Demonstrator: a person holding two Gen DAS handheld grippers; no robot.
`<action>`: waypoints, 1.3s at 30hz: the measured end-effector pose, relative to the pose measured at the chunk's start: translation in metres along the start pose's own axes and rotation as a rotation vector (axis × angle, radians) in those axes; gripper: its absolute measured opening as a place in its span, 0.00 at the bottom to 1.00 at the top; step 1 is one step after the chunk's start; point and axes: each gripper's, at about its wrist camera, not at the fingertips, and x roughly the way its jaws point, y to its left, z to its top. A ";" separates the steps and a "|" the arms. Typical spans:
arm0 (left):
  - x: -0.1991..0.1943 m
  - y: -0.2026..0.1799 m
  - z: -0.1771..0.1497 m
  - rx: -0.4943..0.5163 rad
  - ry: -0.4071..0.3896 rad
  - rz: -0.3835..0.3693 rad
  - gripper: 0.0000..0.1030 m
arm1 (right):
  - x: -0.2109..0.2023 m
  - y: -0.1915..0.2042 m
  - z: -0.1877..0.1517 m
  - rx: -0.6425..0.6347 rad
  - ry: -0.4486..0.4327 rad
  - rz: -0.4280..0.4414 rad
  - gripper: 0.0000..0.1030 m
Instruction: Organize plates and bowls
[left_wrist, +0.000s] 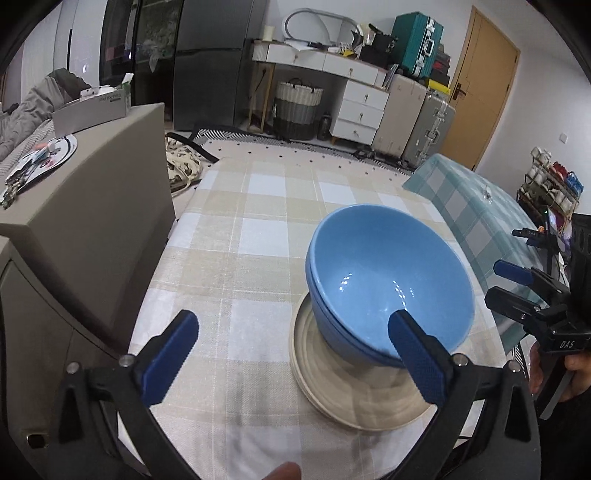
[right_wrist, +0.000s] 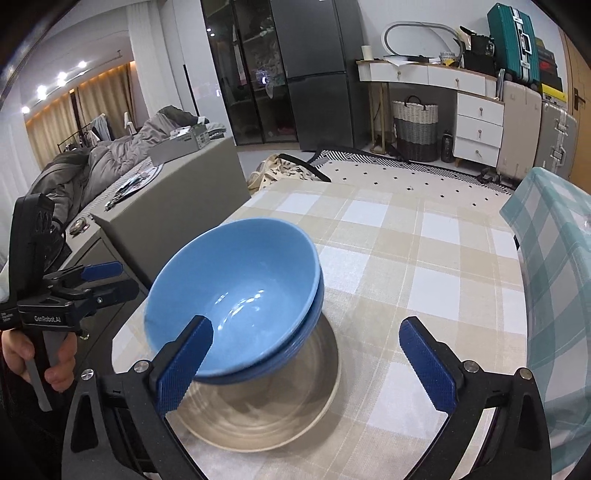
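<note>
The blue bowls (left_wrist: 388, 280) are sitting nested on the cream plates (left_wrist: 332, 384) on the worktop (left_wrist: 258, 236), the left gripper (left_wrist: 295, 354) hanging open beside them, while the right gripper (right_wrist: 306, 365) is likewise gaping empty, so both should be backing off slowly.

I see two blue bowls (left_wrist: 384, 273) nested one inside the other, glossy, with light glinting on the inner bowl's floor. The pair sits on a stack of cream plates (left_wrist: 325, 391), which show ridged rings and look blurred. The bowls lean, their mouth tipped toward my cameras, and they sit off-centre on the plates, so a wide crescent of plate shows on one side. The plates lie flat on the checked cloth of the bench (left_wrist: 258, 236).
</note>
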 end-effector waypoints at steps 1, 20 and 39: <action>-0.004 0.002 -0.004 -0.013 -0.017 -0.006 1.00 | -0.004 0.001 -0.003 -0.001 -0.009 0.004 1.00; -0.030 -0.024 -0.061 0.066 -0.146 0.066 1.00 | -0.039 0.024 -0.067 0.000 -0.075 -0.016 0.99; -0.036 -0.044 -0.084 0.118 -0.208 0.048 1.00 | -0.049 0.052 -0.087 -0.052 -0.171 0.040 0.99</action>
